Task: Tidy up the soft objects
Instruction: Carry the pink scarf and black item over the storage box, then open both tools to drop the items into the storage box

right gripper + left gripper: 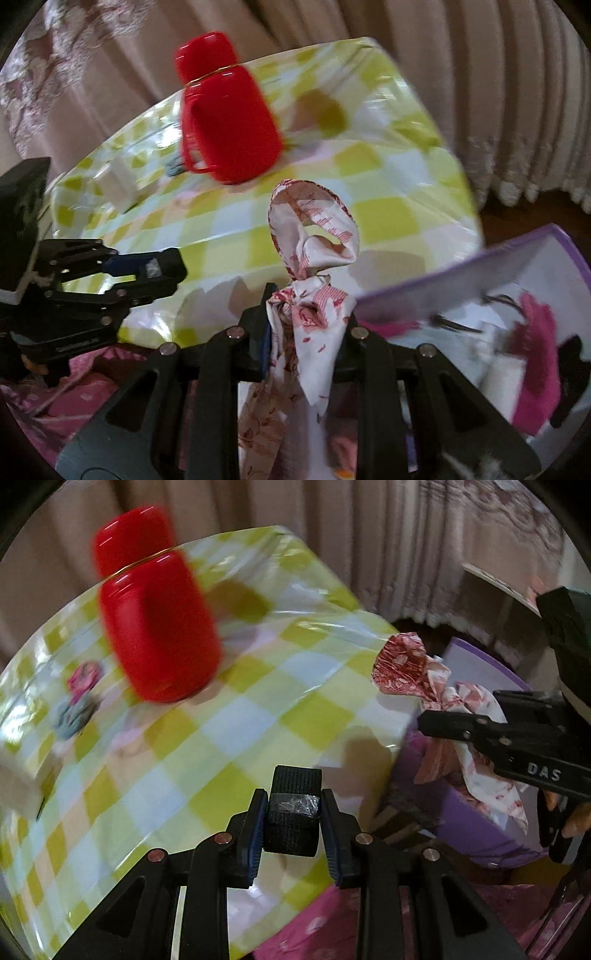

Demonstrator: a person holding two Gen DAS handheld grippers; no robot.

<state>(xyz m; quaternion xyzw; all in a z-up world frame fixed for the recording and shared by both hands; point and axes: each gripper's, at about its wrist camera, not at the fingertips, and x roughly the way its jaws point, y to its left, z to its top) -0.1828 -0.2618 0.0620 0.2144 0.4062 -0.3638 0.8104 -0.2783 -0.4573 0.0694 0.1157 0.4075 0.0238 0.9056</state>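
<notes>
A black roll (293, 812) was pinched by the left gripper (294, 825), a patterned cloth (314, 295) by the right gripper (306, 332), past the counter's (229, 716) edge; lowering into the purple box (480, 273) seemed next

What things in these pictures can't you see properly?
- Red jug, both views: smeared by motion blur, so its details are lost.
- Small pink and grey things on the checked table, left wrist view: too blurred to name.
- Purple box, right wrist view: its contents are blurred and cut off by the edge.
- Patterned cloth in the right tongs: its lower end is hidden behind the tongs.
</notes>
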